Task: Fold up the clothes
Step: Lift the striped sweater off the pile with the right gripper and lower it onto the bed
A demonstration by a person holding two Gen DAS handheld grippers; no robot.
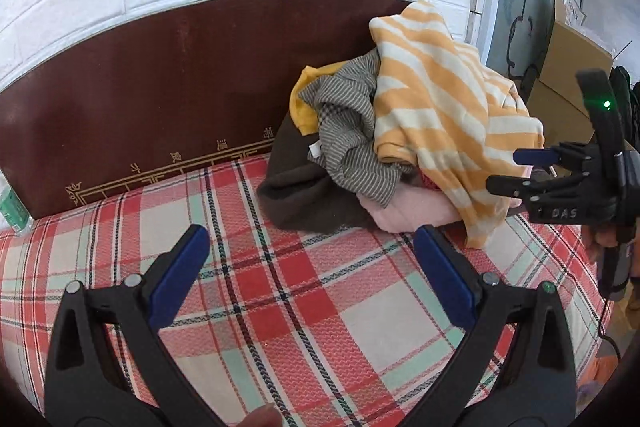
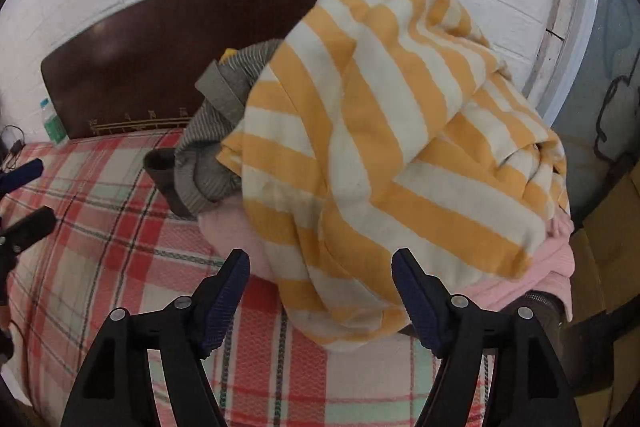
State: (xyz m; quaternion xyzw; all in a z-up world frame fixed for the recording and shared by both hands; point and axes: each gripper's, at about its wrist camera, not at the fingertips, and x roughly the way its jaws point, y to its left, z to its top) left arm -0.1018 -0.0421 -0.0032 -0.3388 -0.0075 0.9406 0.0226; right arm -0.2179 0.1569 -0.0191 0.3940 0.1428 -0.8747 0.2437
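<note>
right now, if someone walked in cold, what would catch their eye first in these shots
The orange-and-white striped garment draped over the top of a clothes heap, which sits at the far right of the bed against the dark headboard. Under it a grey striped top and a pink garment poke out. The red plaid bedsheet fills the foreground, with the open right gripper almost at the striped hem.

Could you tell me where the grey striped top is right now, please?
The grey striped top lies in the clothes pile, left of the orange-and-white striped top and resting on the brown garment, near the headboard.

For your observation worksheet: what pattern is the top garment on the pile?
Orange and cream stripes; the striped garment shows best in the right wrist view.
</note>
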